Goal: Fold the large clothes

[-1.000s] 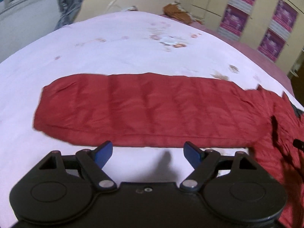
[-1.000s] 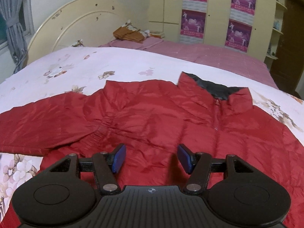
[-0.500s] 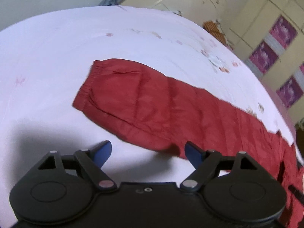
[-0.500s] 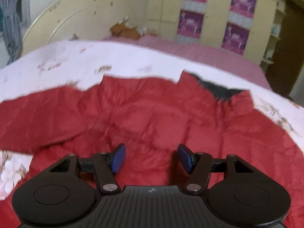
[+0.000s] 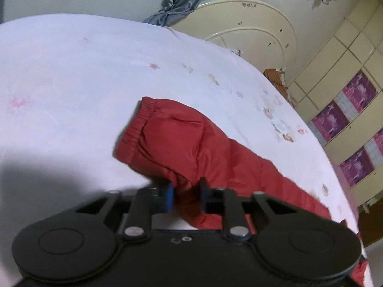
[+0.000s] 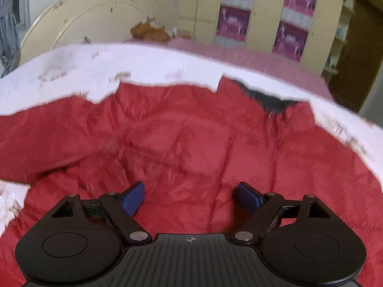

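White floral bed (image 5: pixel 71 76) carries the red jacket (image 6: pixel 191 143), spread flat. Left gripper (image 5: pixel 186 197) pinches the sleeve (image 5: pixel 182 143) near its cuff, apparently a thin bite; slippery fabric could slip out mid-fold. Right gripper (image 6: pixel 191 198) hovers wide open, empty, over the jacket body.

Bare white bedsheet (image 5: pixel 71 83) lies open to the left of and beyond the red jacket (image 6: pixel 191 138) sleeve (its cuff end pinched in the left gripper (image 5: pixel 186 197)), while the headboard (image 5: pixel 258 31) and wardrobe (image 6: pixel 268 12) bound the far side.
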